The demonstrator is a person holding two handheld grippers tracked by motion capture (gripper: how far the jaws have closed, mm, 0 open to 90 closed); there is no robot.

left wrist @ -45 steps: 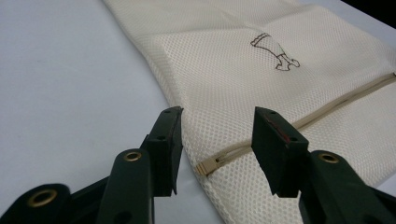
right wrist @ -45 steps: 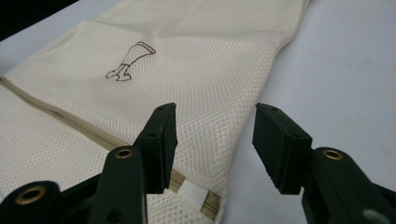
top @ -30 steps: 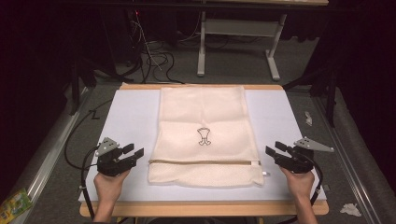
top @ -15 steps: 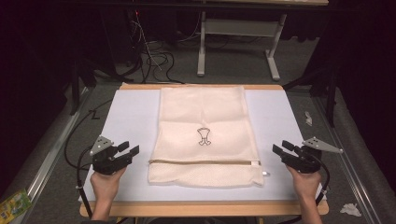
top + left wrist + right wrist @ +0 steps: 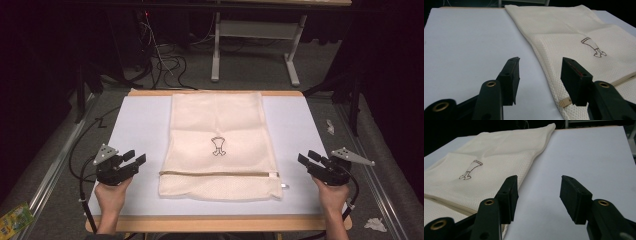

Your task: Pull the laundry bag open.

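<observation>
Mesh bag flat between our two grippers.
The cream mesh bag [image 5: 218,145] lay mid-table on the white mat [image 5: 140,125], zipper [image 5: 218,174] nearest us; our left gripper [image 5: 134,160] and right gripper [image 5: 307,159] flanked it, jaws spread, gripping nothing, the right's just narrowing slightly.

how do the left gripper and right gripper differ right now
The left gripper sits by the left edge of the mesh bag; the right gripper sits farther off the bag's right edge, beyond the zipper pull. They point at each other across it. Both are open, holding nothing.
</observation>
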